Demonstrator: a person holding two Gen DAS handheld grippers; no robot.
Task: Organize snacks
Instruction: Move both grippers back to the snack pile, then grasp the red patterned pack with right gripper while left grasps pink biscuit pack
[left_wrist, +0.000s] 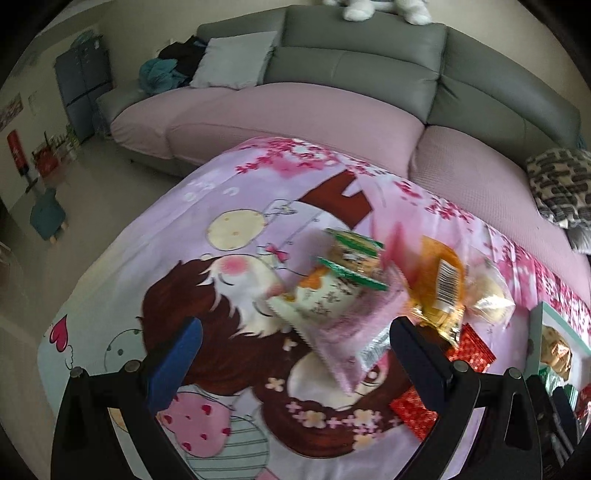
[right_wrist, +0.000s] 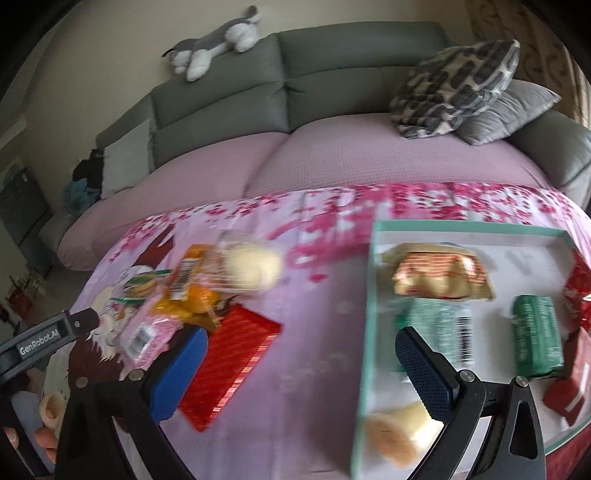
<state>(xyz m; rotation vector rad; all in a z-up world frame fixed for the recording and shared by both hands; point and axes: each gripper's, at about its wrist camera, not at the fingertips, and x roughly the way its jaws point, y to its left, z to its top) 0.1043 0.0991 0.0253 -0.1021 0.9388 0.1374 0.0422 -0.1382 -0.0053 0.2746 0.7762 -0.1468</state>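
A heap of snack packets lies on the pink cartoon tablecloth (left_wrist: 229, 258). In it are a pink packet (left_wrist: 343, 332), a cream one (left_wrist: 317, 299), a green-edged one (left_wrist: 354, 258), an orange one (left_wrist: 439, 280) and a wrapped bun (left_wrist: 487, 295). My left gripper (left_wrist: 295, 354) stands open just short of the pink packet, holding nothing. My right gripper (right_wrist: 303, 369) is open too. Its left finger is beside a red packet (right_wrist: 229, 362) and its right finger is over the left side of the teal-rimmed tray (right_wrist: 469, 226). The tray holds a gold packet (right_wrist: 439, 277), green packets (right_wrist: 535, 336), red ones and a roll (right_wrist: 395, 432).
A grey sofa with a pink cover (right_wrist: 332, 158) runs behind the table, with cushions (right_wrist: 454, 88) and a plush dog (right_wrist: 218, 40) on it. Two more red packets (left_wrist: 469, 347) lie right of the heap. A person's fingers (right_wrist: 44, 435) show at the lower left of the right wrist view.
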